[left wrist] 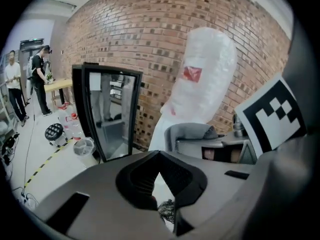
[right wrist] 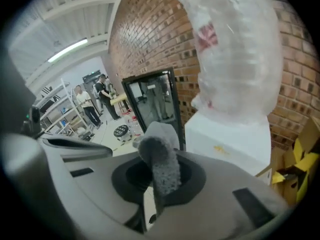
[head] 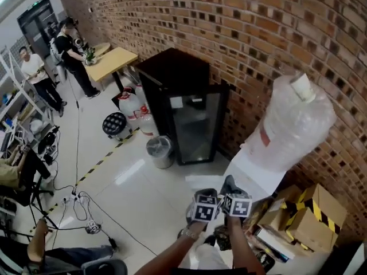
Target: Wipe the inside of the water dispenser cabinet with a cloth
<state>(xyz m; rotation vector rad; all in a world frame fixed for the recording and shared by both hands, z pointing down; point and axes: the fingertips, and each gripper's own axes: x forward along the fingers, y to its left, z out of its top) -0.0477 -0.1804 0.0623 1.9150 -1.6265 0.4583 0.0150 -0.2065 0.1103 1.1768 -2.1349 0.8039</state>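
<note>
The black cabinet (head: 175,79) stands against the brick wall, its glass door (head: 195,128) facing me. The door also shows in the left gripper view (left wrist: 111,115) and the right gripper view (right wrist: 155,99). Right of it stands a white water dispenser (head: 261,165) carrying a plastic-wrapped bottle (head: 295,122). Both grippers hang side by side low in the head view, well short of the cabinet. My right gripper (head: 229,185) (right wrist: 157,184) is shut on a grey cloth (right wrist: 162,161), which sticks up between the jaws. My left gripper (head: 206,195) (left wrist: 160,171) is shut with nothing in it.
A small bin (head: 159,151), water jugs (head: 133,110) and a black stool (head: 114,124) stand left of the cabinet. Cardboard boxes (head: 309,213) pile up at the right. People stand by a wooden table (head: 112,62) far left. Cables (head: 80,202) lie on the floor.
</note>
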